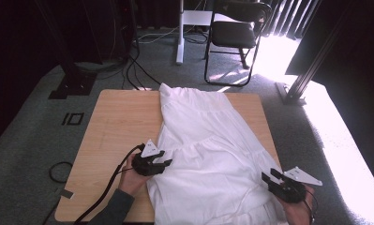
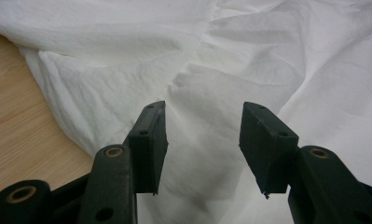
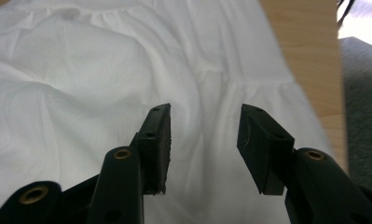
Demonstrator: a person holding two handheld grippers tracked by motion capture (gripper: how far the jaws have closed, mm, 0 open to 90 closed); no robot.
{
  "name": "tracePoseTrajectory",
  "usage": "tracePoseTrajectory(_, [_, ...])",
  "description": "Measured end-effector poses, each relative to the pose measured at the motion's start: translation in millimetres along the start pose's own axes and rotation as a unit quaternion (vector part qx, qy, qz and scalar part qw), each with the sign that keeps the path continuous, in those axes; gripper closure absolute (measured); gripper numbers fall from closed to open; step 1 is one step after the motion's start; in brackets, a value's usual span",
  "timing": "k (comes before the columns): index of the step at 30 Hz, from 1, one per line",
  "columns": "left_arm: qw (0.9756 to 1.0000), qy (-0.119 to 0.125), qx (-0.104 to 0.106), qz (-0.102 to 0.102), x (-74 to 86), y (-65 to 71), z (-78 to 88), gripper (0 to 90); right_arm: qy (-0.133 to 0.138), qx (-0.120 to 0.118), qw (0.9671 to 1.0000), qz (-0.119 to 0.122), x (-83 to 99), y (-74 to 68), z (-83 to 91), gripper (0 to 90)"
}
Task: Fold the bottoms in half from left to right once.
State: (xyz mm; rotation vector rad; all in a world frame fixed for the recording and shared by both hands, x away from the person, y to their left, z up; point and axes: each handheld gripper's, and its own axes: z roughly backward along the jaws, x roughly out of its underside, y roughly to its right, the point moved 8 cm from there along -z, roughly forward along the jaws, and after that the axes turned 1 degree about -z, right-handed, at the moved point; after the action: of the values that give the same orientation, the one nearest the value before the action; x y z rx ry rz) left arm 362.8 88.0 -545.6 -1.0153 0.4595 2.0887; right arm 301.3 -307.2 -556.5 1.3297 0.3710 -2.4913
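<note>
A white dress (image 1: 208,154) is spread on the desk (image 1: 119,122), long axis from far edge to near edge, hem nearest; bare wood is left beside it; left gripper (image 1: 162,158) and right gripper (image 1: 270,177) are held with fingers apart, empty.

Pretty dim room overall, dark curtains or walls at the back. Grey carpet (image 1: 30,140) everywhere, with black cables (image 1: 133,70) snaking across it. A black folding chair (image 1: 234,33) sits behind the light wooden desk (image 1: 114,122), next to a white stand leg (image 1: 180,33). Harsh sunlight (image 1: 344,140) blasts in on the right side.
</note>
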Motion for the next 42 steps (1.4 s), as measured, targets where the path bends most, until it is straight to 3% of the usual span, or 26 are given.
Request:
tracePoseTrajectory(5, [1.0, -0.002, -0.001, -0.003, 0.9, 0.5, -0.3, 52.7, -0.048, -0.016, 0.9982, -0.03, 10.9, -0.9, -37.1, 50.7])
tracePoseTrajectory(8, [1.0, -0.002, -0.001, -0.002, 0.8, 0.5, -0.5, 52.7, -0.066, -0.034, 0.9965, -0.038, 16.3, -3.4, -45.2, 49.2])
tracePoseTrajectory(9, [1.0, -0.001, -0.002, -0.002, 0.9, 0.6, -1.0, 52.7, -0.069, -0.042, 0.9959, -0.039, 17.7, -5.7, -47.0, 54.0])
tracePoseTrajectory(10, [1.0, -0.001, -0.002, -0.001, 0.9, 0.8, -1.2, 52.7, -0.068, -0.043, 0.9964, -0.027, 17.5, -10.0, -45.3, 71.6])
tracePoseTrajectory(12, [1.0, -0.002, 0.0, -0.001, 1.1, 1.4, -1.8, 52.7, -0.064, -0.041, 0.997, -0.014, 14.6, -13.6, -40.5, 87.6])
tracePoseTrajectory(15, [1.0, -0.003, 0.0, -0.002, 1.6, 2.4, -2.5, 52.7, -0.052, -0.025, 0.9982, 0.015, 7.4, -16.5, -28.7, 90.0])
tracePoseTrajectory(24, [1.0, -0.005, 0.002, -0.003, 2.3, 3.5, -4.0, 52.7, 0.006, 0.035, 0.999, 0.029, -16.6, -4.2, 18.0, 90.0])
tracePoseTrajectory(26, [1.0, -0.006, 0.002, -0.004, 2.5, 3.9, -4.2, 52.7, 0.014, 0.06, 0.9976, 0.031, -20.2, 2.9, 26.2, 90.0])
tracePoseTrajectory(27, [1.0, -0.006, 0.002, -0.004, 2.5, 3.9, -4.2, 52.7, 0.014, 0.06, 0.9976, 0.031, -20.2, 2.9, 26.2, 90.0])
tracePoseTrajectory(28, [1.0, -0.008, 0.001, -0.005, 3.1, 3.7, -4.6, 52.7, 0.037, 0.09, 0.9951, 0.014, -26.2, 16.8, 39.7, 90.0])
tracePoseTrajectory(31, [0.9999, -0.009, 0.0, -0.006, 3.6, 4.1, -4.9, 52.6, 0.048, 0.123, 0.9913, -0.004, -28.1, 33.2, 51.0, 90.0])
tracePoseTrajectory(34, [0.9999, -0.01, 0.0, -0.007, 4.0, 4.1, -5.2, 52.5, 0.033, 0.16, 0.9865, -0.011, -20.5, 50.6, 54.4, 90.0])
tracePoseTrajectory(37, [0.9999, -0.012, 0.002, -0.005, 4.7, 4.5, -8.0, 52.4, -0.001, 0.167, 0.9856, -0.025, -2.9, 61.9, 45.3, 90.0])
tracePoseTrajectory(42, [0.9998, -0.02, 0.006, 0.0, 7.1, 5.9, -18.8, 51.9, -0.053, 0.163, 0.9848, -0.027, 27.0, 66.2, 21.8, 90.0])
